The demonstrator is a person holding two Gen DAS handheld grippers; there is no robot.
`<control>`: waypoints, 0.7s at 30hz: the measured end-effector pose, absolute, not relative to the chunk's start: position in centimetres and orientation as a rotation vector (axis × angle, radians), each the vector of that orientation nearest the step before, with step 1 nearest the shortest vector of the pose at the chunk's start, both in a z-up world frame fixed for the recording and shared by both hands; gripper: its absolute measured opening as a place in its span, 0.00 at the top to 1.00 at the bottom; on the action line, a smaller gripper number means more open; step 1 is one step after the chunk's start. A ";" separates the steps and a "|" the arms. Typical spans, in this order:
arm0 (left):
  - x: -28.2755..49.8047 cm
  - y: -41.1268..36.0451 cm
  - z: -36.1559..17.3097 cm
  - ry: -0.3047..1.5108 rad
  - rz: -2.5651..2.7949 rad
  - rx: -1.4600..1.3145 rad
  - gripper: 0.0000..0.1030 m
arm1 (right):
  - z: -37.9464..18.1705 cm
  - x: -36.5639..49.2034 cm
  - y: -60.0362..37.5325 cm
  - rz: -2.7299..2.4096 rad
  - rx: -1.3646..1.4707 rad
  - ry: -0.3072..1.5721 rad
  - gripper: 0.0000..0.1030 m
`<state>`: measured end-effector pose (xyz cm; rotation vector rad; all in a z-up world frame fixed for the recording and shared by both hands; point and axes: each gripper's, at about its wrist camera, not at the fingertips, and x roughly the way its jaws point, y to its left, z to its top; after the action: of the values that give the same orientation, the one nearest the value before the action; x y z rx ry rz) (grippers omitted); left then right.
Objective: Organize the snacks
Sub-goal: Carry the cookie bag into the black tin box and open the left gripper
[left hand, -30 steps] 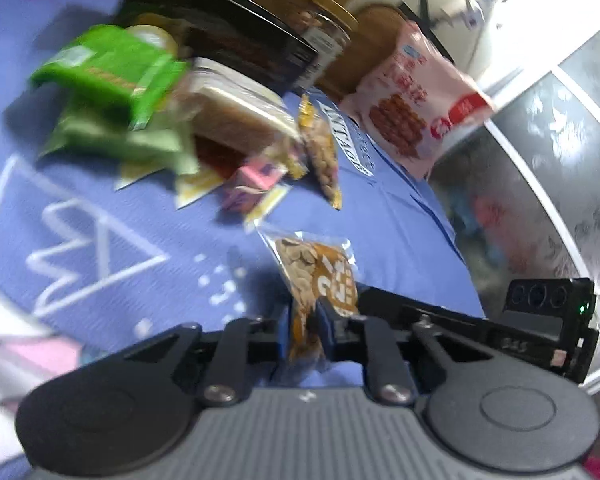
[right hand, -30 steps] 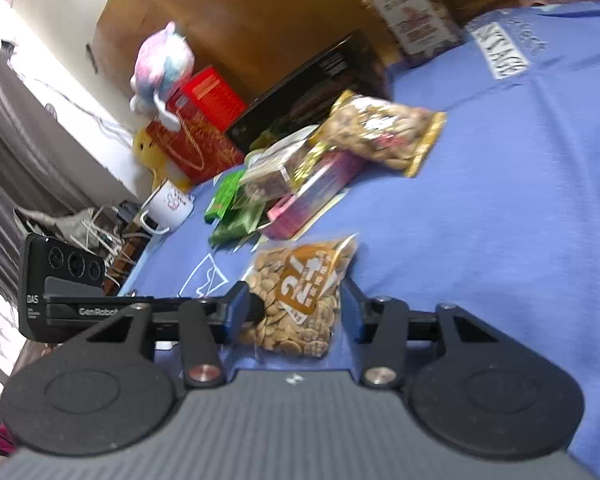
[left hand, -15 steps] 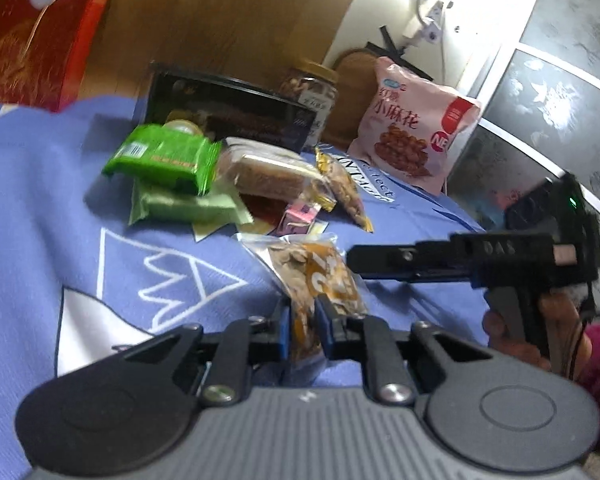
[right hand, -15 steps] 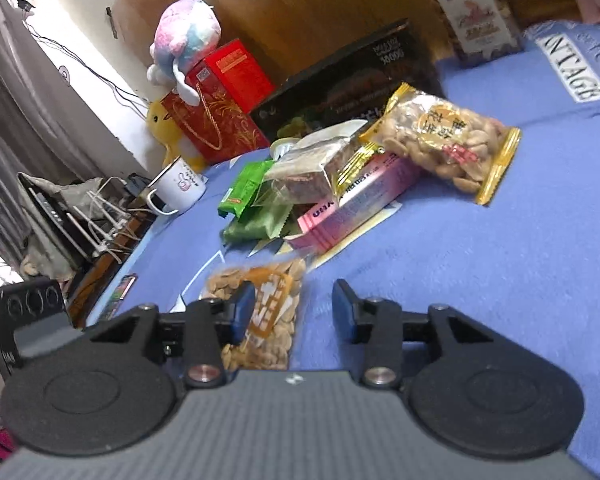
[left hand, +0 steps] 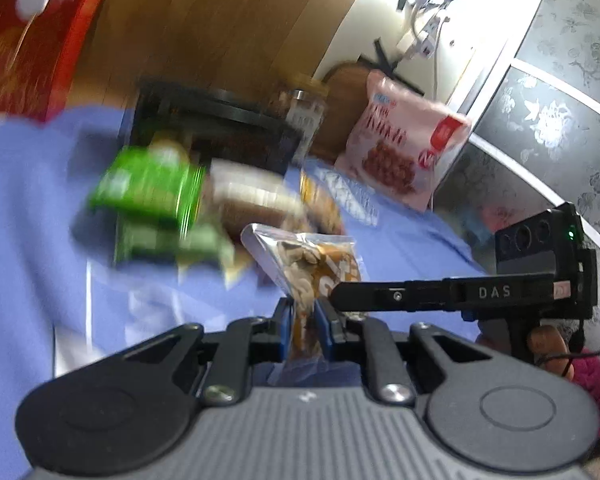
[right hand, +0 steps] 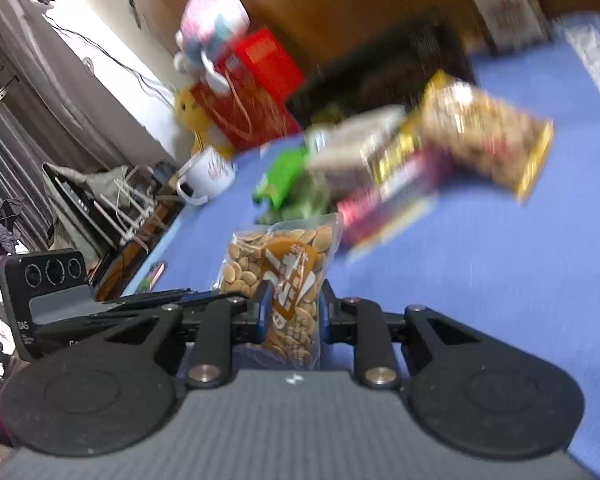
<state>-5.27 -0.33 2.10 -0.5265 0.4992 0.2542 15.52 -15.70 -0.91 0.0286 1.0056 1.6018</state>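
Nut bag (left hand: 316, 264) pinched in left hand-held gripper (left hand: 304, 320)

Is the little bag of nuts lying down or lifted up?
Lifted up: the nut bag stands upright, pinched between both grippers, left and right.

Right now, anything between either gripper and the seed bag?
Nothing visible. The left gripper is clamped on the seed bag, and the right gripper has its jaws pressed against the bag's sides. The snack pile lies beyond it on the blue cloth.
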 end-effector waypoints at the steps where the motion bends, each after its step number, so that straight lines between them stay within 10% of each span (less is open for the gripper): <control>1: -4.7 0.2 2.9 0.489 0.258 -0.518 0.87 | -0.1 15.9 -15.2 1.602 0.036 0.981 0.75; 10: 5.2 10.2 9.3 0.418 0.384 -0.423 0.82 | 6.5 20.5 -5.1 1.522 -0.022 0.661 0.75; 21: 11.3 16.0 4.5 0.572 0.509 -0.483 0.67 | 3.2 23.7 3.0 1.430 -0.219 0.650 0.72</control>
<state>11.31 16.01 4.52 -0.4834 0.5716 0.5085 23.73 2.97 3.24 -0.2190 0.6502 1.4301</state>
